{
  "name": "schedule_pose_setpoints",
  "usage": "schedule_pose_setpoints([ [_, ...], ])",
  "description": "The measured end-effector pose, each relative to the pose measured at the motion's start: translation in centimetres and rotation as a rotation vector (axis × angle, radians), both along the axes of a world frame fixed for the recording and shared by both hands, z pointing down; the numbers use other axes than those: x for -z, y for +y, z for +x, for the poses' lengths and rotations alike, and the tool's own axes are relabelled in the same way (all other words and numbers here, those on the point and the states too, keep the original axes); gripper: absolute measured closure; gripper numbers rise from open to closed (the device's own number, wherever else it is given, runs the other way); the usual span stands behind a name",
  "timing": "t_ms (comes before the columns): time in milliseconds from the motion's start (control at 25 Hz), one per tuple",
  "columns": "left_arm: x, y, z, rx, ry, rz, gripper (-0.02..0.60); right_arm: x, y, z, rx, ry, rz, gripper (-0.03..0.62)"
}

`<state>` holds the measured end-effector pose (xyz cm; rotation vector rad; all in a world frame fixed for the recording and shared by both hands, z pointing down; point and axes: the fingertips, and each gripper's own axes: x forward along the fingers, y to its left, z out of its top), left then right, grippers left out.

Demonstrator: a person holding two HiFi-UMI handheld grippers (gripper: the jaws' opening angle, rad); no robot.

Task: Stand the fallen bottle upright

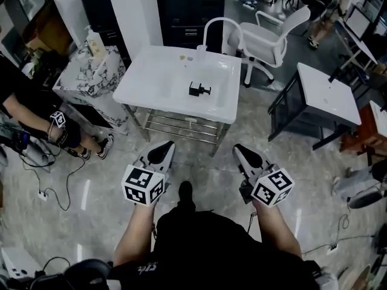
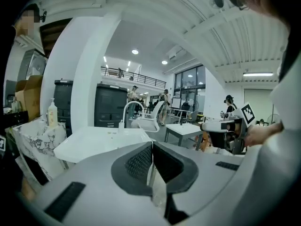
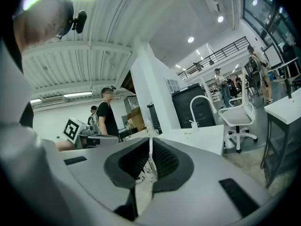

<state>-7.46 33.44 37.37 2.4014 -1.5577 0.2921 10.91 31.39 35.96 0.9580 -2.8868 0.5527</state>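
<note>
pressing together at their tips, the jaws of the left gripper (image 2: 151, 147) are seen fully closed, with nothing held between them. the right gripper (image 3: 150, 142) is likewise closed and empty, its pads meeting along one thin line. both grippers are held side by side low in the head view, above a grey marbled floor (image 1: 91, 180), and are pointed toward a white table (image 1: 151, 80) that is well apart from them. a small dark object (image 1: 198, 89) lies on the tabletop, a little right of its middle; whether it is the fallen bottle cannot be made out. a curved white tap (image 1: 211, 26) is mounted at the table's far edge, and a white chair (image 1: 266, 38) is placed just beyond it to the right. left of the table, a pale pump bottle (image 1: 94, 40) is stood upright on a marble-patterned stand (image 1: 91, 71). a second, smaller white table (image 1: 326, 92) is set further right.
</note>
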Motion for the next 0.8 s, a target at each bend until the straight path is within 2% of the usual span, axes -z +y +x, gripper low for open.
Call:
schedule_pose_setpoints([
  [160, 0.0, -6.5, -4.1, -0.018, 0.001, -0.008, 0.563, -0.5, -5.6, -4.4, 0.032, 0.025, -0.003, 0.552],
  [480, -1.5, -14.9, -10.2, -0.045, 0.033, -0.049, 0.563, -1.3, -13.7, -9.6, -0.028, 0.085, -0.052, 0.551],
  [600, -2.0, -16.9, -11.5, -0.058, 0.036, -0.058, 0.563, -1.9, -15.3, -11.1, -0.031, 0.087, -0.061, 0.551],
  [800, -2.5, -18.9, -11.6, -0.082, 0.035, -0.063, 0.563, -2.9, -16.8, -12.2, -0.026, 0.103, -0.093, 0.551],
])
